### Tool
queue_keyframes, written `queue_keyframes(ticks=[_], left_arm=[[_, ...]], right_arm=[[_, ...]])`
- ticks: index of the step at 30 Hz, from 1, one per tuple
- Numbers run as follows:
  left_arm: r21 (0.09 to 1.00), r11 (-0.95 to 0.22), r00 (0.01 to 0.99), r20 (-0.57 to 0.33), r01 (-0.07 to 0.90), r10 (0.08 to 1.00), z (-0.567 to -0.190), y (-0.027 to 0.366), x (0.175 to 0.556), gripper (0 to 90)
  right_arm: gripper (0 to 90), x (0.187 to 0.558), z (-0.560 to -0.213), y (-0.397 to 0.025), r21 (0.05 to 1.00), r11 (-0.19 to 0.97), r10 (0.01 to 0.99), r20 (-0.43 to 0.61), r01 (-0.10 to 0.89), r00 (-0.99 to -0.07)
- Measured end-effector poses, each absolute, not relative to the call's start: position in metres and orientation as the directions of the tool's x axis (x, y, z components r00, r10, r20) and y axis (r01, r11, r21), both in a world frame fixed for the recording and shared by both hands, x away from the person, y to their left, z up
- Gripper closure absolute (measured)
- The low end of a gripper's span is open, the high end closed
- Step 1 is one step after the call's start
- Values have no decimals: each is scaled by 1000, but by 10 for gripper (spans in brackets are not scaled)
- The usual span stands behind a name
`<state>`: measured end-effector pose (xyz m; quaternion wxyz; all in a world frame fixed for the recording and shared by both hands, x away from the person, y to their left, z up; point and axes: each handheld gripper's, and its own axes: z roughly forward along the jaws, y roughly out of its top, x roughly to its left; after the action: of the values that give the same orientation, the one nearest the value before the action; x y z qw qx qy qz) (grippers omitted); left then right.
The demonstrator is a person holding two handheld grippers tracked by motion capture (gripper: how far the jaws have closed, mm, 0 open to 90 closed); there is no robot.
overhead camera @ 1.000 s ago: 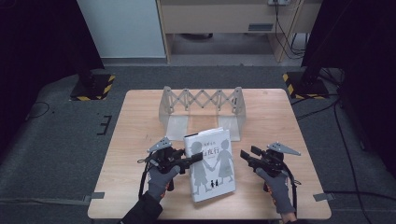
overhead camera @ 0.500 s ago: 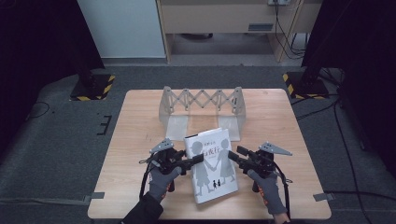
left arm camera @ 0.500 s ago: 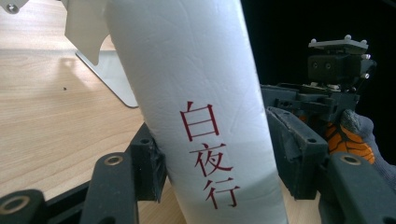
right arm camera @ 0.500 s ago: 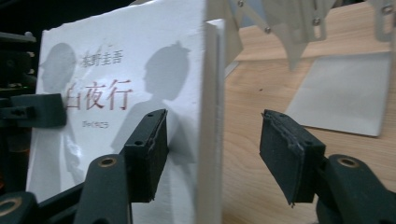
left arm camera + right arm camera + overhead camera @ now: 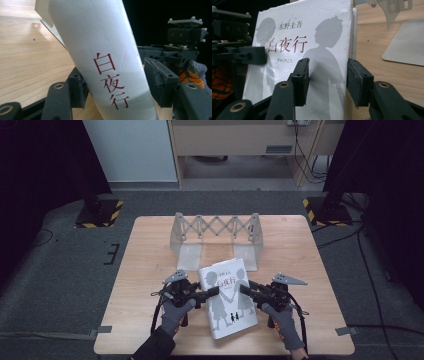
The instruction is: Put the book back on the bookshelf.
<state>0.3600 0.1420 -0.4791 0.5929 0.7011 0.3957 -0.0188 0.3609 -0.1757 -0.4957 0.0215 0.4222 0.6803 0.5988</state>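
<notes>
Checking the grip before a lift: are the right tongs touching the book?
Touching. In the right gripper view the right tongs straddle the book at its page edge, one jaw pressed flat on the front cover, the other behind that edge.

The high view is taken from above the near side of the bench [image 5: 150, 250], facing forward and down, with floor beyond. The left gripper view is set very close behind its own fingers [image 5: 77, 90], facing a white book [image 5: 105, 62]. The right gripper view is equally close, facing the cover. The book is shared by all three views.
</notes>
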Motion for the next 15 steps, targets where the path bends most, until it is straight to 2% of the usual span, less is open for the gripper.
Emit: queue_keyframes(ticks=[6, 15], left_arm=[[806, 18, 672, -505, 592, 542, -481, 141, 362, 365], [795, 39, 668, -534, 606, 518, -485, 139, 368, 356]], right_arm=[[642, 360, -494, -180, 827, -88, 578, 496, 555, -648], [660, 358, -493, -180, 832, -80, 563, 492, 549, -664]])
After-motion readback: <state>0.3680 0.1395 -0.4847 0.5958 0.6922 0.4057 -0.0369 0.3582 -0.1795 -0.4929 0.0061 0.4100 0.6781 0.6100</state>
